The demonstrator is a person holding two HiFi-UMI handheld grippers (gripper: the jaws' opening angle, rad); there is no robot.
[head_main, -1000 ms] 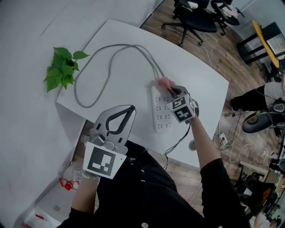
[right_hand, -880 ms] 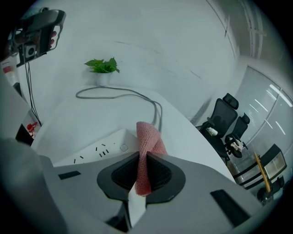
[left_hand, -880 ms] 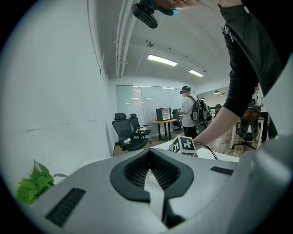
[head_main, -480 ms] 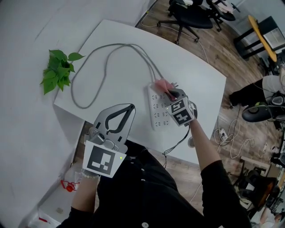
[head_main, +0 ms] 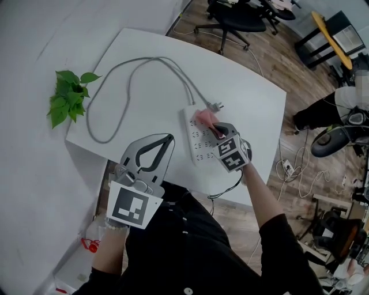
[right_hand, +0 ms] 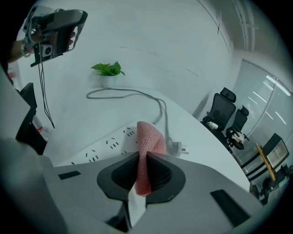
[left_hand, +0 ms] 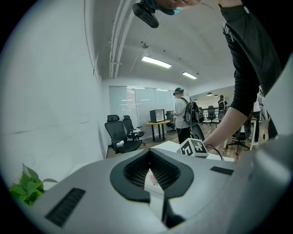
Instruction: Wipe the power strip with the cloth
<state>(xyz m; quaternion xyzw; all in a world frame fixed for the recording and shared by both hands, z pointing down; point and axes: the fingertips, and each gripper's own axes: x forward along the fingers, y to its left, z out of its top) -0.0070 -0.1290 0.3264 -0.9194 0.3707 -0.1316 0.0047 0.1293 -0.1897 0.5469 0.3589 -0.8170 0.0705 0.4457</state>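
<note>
A white power strip [head_main: 198,141] lies on the white table [head_main: 253,109], its grey cable [head_main: 130,75] looping away to the left. My right gripper [head_main: 215,128] is shut on a pink cloth [head_main: 203,118] that rests on the strip's far half. In the right gripper view the cloth [right_hand: 147,141] stands pinched between the jaws of this gripper [right_hand: 145,157], over the strip [right_hand: 103,147]. My left gripper [head_main: 170,139] hovers at the table's near edge, shut, nothing in it; the left gripper view shows the gripper [left_hand: 149,152] with its jaws together.
A loose plug [head_main: 217,105] lies just past the strip's far end, and the right gripper view shows the plug [right_hand: 181,147] too. A small green plant [head_main: 63,98] stands off the table's left corner. Office chairs [head_main: 230,17] and floor cables [head_main: 294,173] lie beyond the table.
My right gripper has drawn the pink cloth from the strip's cable end onto its far half, uncovering the plug. The left gripper has stayed where it was.
</note>
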